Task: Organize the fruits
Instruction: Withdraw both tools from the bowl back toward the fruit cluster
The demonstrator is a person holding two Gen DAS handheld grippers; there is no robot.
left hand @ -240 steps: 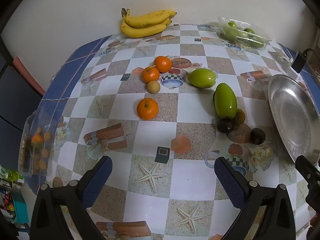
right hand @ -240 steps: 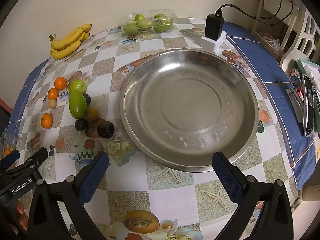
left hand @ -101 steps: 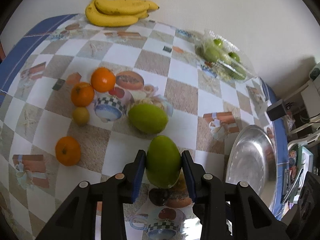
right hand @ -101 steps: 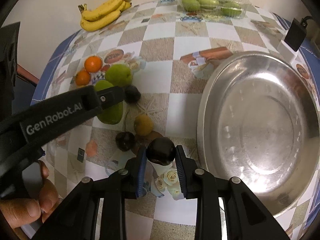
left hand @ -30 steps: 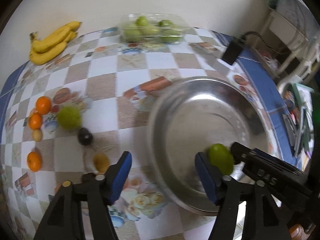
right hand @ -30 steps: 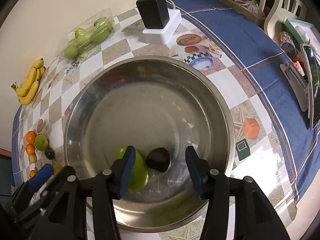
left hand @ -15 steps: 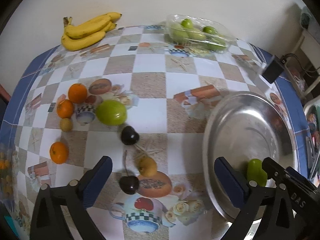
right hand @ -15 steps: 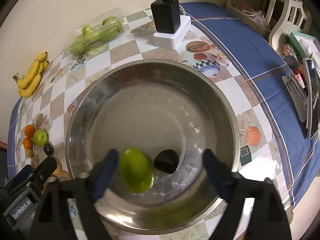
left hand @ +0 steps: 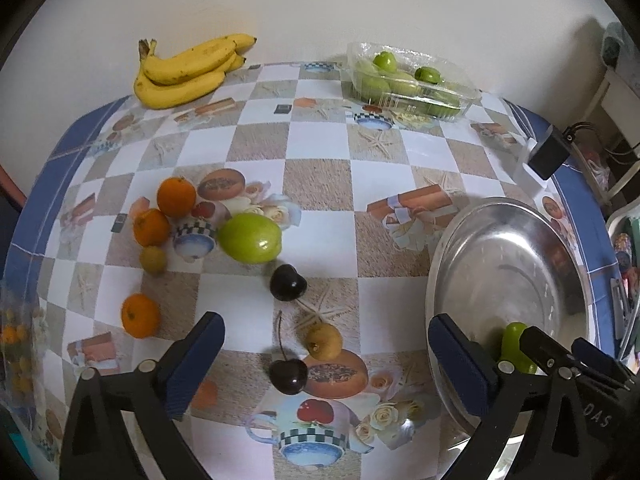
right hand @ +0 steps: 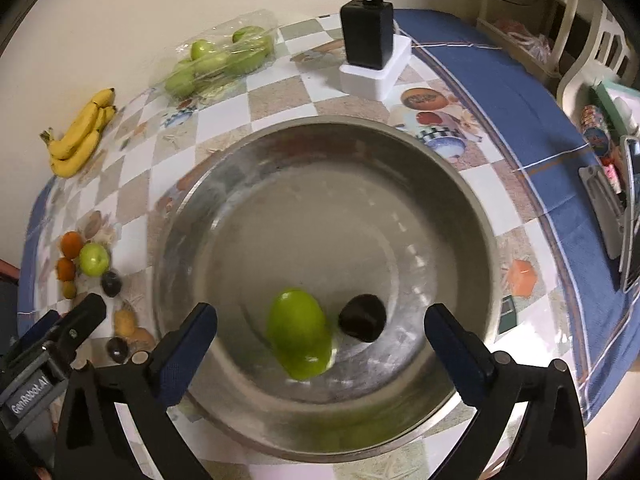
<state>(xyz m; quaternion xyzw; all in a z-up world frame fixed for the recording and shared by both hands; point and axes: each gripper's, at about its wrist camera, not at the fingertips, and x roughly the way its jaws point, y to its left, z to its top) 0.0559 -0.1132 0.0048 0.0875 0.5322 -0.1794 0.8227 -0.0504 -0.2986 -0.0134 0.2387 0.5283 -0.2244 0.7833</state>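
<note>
A large steel bowl (right hand: 472, 216) holds a green mango (right hand: 300, 334) and a dark round fruit (right hand: 362, 322). My right gripper (right hand: 320, 336) is open and empty above them. My left gripper (left hand: 326, 350) is open and empty over loose fruit on the tablecloth: a round green fruit (left hand: 250, 237), two dark cherries (left hand: 287, 282) (left hand: 288, 376), a small yellow-brown fruit (left hand: 324, 341), three oranges (left hand: 176, 196) (left hand: 151, 227) (left hand: 140, 316) and another small yellow-brown fruit (left hand: 152, 259). The bowl (left hand: 500, 248) lies at the right, the mango (left hand: 516, 346) partly hidden behind the right gripper.
Bananas (left hand: 188, 72) and a clear box of green fruit (left hand: 412, 80) lie by the back wall. A black charger on a white block (right hand: 374, 52) stands behind the bowl. A phone and clutter (right hand: 616, 208) lie at the table's right edge. A packet of small orange fruit (left hand: 12, 344) sits far left.
Both grippers have opened wide and let go of the mango and the dark fruit in the bowl. My left gripper has swung back left over the loose fruit.
</note>
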